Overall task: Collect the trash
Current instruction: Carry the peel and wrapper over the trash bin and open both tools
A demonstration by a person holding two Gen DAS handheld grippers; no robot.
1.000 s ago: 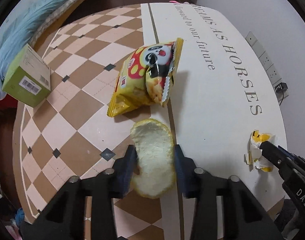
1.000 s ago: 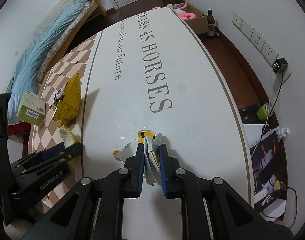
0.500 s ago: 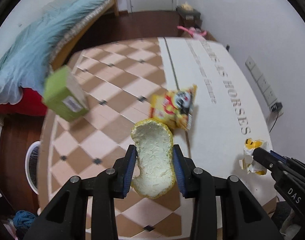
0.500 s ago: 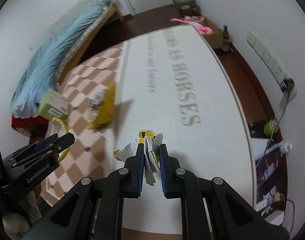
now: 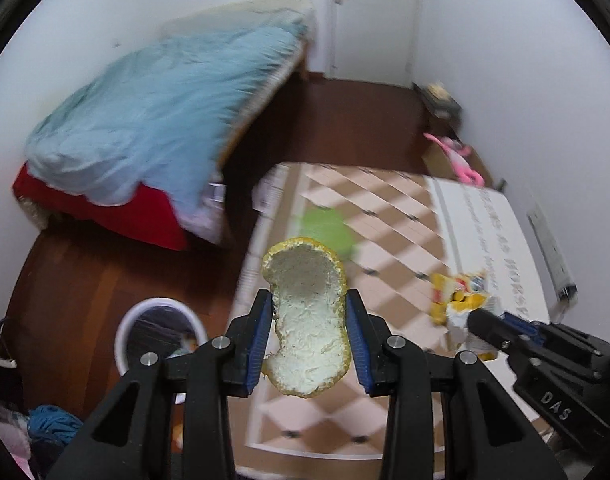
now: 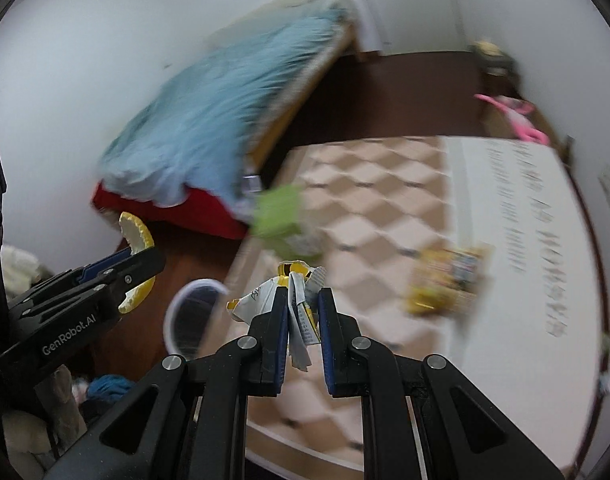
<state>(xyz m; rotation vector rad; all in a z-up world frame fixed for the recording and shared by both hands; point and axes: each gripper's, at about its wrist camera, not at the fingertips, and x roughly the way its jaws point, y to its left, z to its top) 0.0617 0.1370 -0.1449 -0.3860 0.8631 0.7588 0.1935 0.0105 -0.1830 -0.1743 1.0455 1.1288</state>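
1. Gripping a peel [image 5: 307, 320] in my left gripper [image 5: 309, 338], I have both blue pads pressed against its sides, pale pith facing the camera and the yellow rind showing only at the rim.
2. My right gripper [image 6: 303, 322] is clamped on a crumpled wrapper [image 6: 293, 300], white and yellow, which sticks up between the fingers and hangs a little below them.
3. From the left wrist, the peel is held up off the table [image 5: 477, 216], over its near-left edge, with dark wood floor [image 5: 77, 280] just to the left.
4. A white bin [image 5: 121, 332] with a dark liner stands on that floor, below and left of the peel; from the right wrist it shows left of the wrapper [image 6: 173, 312].
5. A yellow snack bag [image 5: 457, 292] lies on the table where the checkered part meets the white lettered part, right of the peel; the right view blurs it [image 6: 445, 280].
6. A green box [image 5: 325, 228] sits on the checkered part beyond the peel, too smeared to read.
7. A bed [image 5: 165, 112] with a blue quilt over a red sheet fills the far left.
8. Both views are motion-blurred apart from the grippers and what they hold.
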